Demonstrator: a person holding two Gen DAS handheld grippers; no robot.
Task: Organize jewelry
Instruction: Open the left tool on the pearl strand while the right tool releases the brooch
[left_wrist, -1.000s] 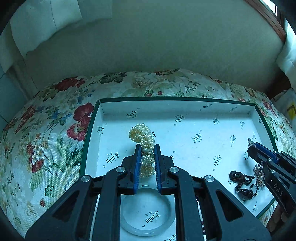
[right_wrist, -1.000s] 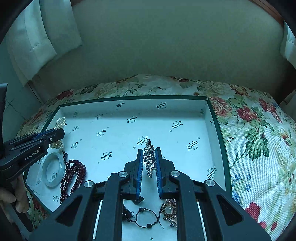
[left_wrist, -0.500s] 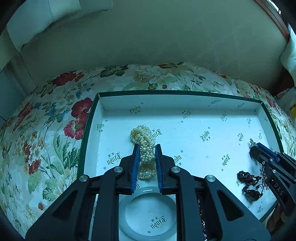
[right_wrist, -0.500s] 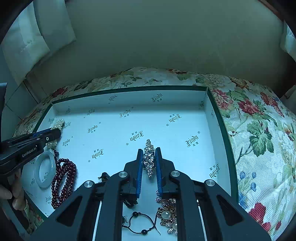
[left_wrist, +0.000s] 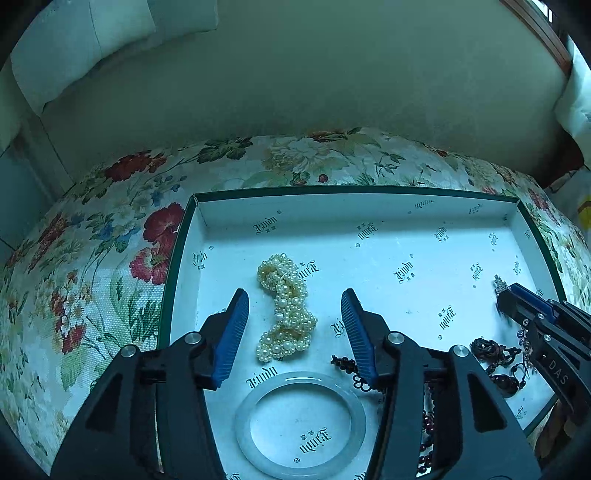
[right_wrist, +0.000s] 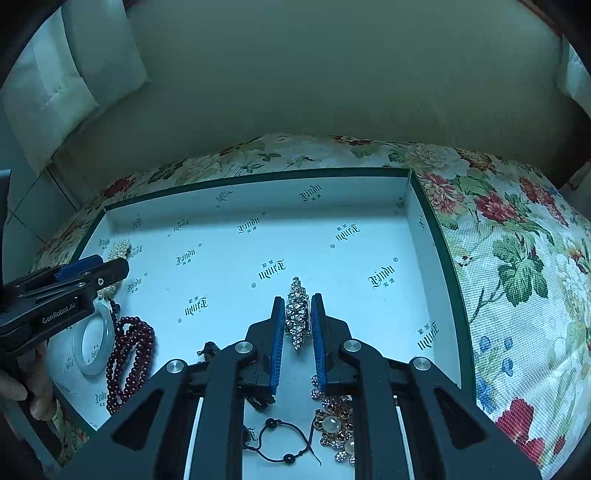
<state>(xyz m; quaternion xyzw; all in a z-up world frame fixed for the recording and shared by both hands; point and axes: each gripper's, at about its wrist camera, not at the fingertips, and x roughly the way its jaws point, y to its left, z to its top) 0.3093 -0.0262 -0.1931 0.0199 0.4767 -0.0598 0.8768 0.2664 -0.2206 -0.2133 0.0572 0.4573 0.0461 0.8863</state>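
The box (left_wrist: 369, 210) holds everything. The left gripper (left_wrist: 293, 325) stands spread, the pearls (left_wrist: 286, 314) loose between its 2 fingers. The right gripper (right_wrist: 298, 321) is clamped on the brooch (right_wrist: 297, 314); best lower it flat, ahead, before parting.

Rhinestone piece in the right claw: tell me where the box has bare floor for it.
Bare floor runs between the pearl bracelet and the box's right wall, up to the far wall. The near edge is crowded: jade bangle, red beads, brooch. The right claw holds the rhinestone piece.
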